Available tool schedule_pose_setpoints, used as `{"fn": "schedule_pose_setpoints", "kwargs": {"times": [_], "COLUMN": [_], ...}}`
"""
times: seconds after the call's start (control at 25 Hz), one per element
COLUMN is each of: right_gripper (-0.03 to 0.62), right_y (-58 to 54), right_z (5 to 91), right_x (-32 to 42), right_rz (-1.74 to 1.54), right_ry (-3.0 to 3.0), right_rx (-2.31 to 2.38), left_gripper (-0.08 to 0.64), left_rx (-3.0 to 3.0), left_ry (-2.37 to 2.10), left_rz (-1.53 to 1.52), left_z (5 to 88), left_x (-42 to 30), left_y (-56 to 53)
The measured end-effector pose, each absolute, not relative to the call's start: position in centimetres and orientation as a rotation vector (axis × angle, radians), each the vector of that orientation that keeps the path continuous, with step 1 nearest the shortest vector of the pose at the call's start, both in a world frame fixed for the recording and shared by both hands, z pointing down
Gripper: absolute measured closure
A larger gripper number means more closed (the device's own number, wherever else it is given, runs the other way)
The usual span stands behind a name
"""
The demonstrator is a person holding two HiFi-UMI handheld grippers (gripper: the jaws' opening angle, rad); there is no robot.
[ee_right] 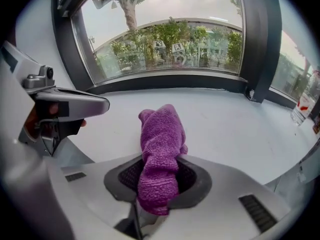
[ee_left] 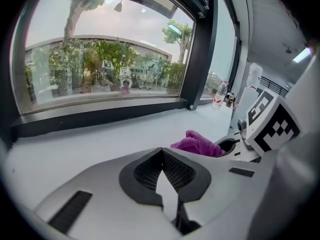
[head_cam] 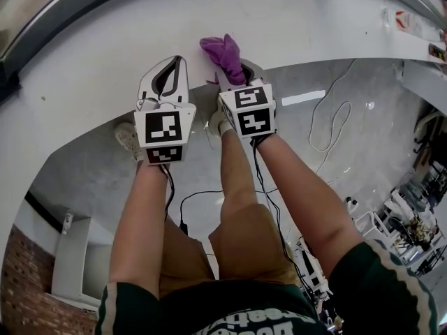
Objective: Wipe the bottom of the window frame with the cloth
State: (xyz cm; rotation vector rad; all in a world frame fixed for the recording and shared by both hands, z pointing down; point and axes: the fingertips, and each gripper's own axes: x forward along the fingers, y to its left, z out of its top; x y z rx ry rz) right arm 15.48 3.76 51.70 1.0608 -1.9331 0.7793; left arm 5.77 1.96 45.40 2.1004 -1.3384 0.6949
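Over the white sill (head_cam: 91, 82), the right gripper (ee_right: 159, 171) had its jaws clamped on the purple cloth (ee_right: 161, 139); the cloth stood up from between the jaws, its far end reaching out above the sill, well short of the dark frame (ee_right: 165, 81) at the foot of the window (ee_right: 170, 39); whether it touched the sill could not be told; just left of it, the left gripper (ee_left: 161, 151) had its jaws closed tip to tip, with nothing between them; both pointed toward the far frame; a bottle (ee_left: 218, 95) stood far right by the upright post (ee_left: 200, 49).
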Motion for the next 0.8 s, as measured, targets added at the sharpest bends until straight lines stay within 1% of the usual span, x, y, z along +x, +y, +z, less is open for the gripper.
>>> {"fn": "schedule_pose_setpoints", "kwargs": {"times": [0.8], "right_gripper": [0.476], "right_y": [7.0], "right_z": [52.0], "right_x": [1.9], "right_rz": [0.725], "right_ry": [-1.953], "right_rx": [0.873], "left_gripper": [0.551], "left_rx": [2.020], "left_ry": [-1.468], "left_rz": [0.685], "left_z": [44.1], "left_x": [-7.4], "left_y": [6.4]}}
